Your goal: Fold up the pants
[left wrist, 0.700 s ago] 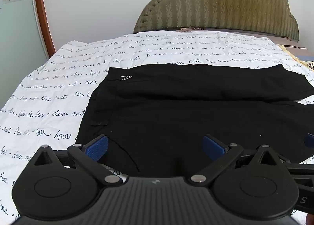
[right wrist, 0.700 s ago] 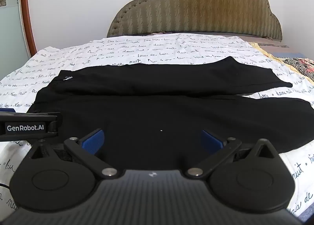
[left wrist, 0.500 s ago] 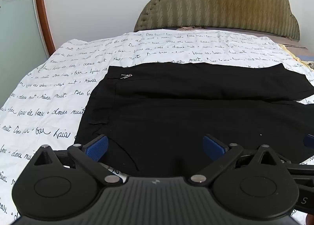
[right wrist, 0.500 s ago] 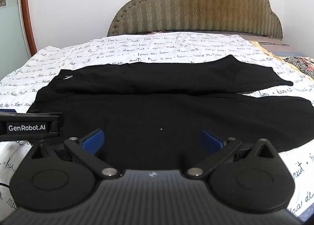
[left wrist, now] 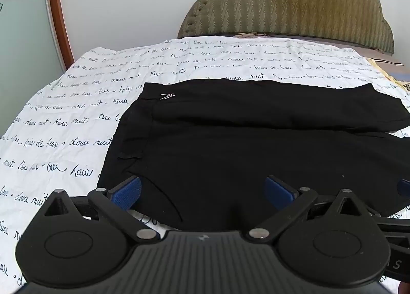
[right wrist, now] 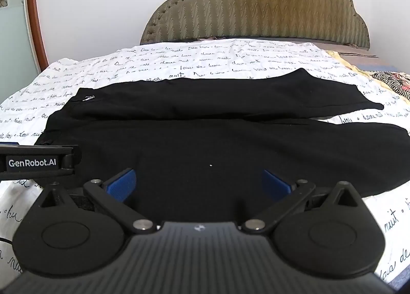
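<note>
Black pants (left wrist: 243, 140) lie flat on the bed, waistband at the left, both legs running right; they also show in the right wrist view (right wrist: 217, 137). A small metal clasp (left wrist: 167, 96) sits at the far waistband corner. My left gripper (left wrist: 202, 191) is open and empty, low over the near waist corner of the pants. My right gripper (right wrist: 198, 185) is open and empty, low over the near leg. The left gripper's body (right wrist: 36, 162) shows at the left edge of the right wrist view.
The bed has a white sheet with black script (left wrist: 77, 124). An olive padded headboard (left wrist: 289, 7) stands at the back. A wooden frame (left wrist: 57, 17) rises at the left wall. A striped patterned cloth (right wrist: 392, 83) lies at the bed's right edge.
Both grippers have crept slightly forward and down toward the pants. Jaws stay open; the pants have not moved.
</note>
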Demonstrator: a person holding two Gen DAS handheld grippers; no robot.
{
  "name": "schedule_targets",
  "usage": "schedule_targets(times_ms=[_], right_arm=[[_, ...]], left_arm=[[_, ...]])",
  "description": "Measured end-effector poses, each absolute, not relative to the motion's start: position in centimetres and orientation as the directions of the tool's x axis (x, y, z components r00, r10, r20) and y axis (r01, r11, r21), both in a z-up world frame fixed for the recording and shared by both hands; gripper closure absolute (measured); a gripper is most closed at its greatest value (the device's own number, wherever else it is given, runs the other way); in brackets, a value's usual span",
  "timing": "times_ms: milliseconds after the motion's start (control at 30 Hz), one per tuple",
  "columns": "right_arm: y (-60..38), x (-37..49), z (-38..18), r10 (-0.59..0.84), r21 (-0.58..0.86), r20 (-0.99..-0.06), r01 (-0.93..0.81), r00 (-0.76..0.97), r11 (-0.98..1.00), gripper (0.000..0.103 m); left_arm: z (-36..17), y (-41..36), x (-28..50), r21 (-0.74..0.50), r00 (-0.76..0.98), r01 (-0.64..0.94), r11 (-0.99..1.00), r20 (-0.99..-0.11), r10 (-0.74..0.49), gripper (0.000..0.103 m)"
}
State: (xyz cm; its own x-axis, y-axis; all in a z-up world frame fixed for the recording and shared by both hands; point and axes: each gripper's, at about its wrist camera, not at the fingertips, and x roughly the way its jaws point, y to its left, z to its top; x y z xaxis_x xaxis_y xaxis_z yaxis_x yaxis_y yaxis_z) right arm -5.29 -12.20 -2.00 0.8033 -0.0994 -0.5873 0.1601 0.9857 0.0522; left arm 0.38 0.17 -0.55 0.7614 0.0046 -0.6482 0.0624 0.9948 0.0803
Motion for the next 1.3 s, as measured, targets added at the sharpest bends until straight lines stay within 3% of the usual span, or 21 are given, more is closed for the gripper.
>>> schedule_targets(times_ms=[1300], right_arm=[[-12.03,-5.38,-2.40,-0.097,0.036,-0.603,0.148,0.792,0.988,0.000]], left_arm=[[-0.94,0.47,0.47,0.080,0.755,0.053,0.995,-0.656,0.013,0.000]])
